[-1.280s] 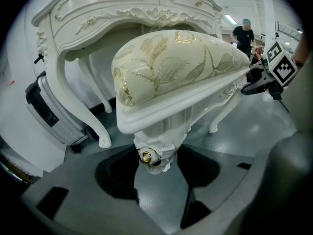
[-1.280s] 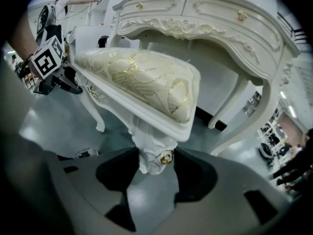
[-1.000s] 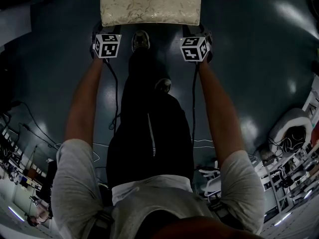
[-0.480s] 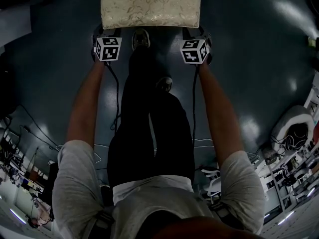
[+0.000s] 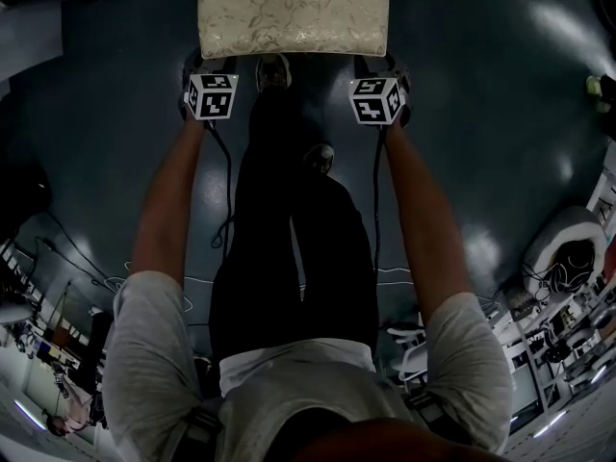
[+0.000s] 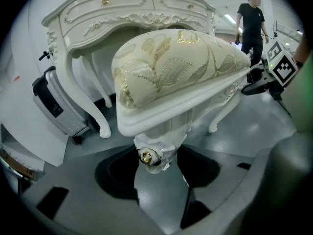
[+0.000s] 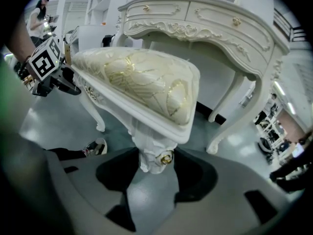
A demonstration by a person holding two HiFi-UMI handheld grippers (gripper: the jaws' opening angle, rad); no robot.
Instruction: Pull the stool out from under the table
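The stool has a cream, gold-leaf cushion on a white carved frame and stands just ahead of my feet in the head view. My left gripper is at its near left corner, and my right gripper at its near right corner. In the left gripper view the jaws are shut on the top of a carved white leg under the seat. The right gripper grips the other near leg the same way. The ornate white table stands behind the stool.
The table's curved legs rise behind the stool. A grey wheeled case sits left of the table. A person stands in the background. Cables trail on the dark floor, and cluttered benches line the right.
The stool and both grippers have come slightly toward me, away from the table's feet at the top of the head view. Both grips are unchanged.
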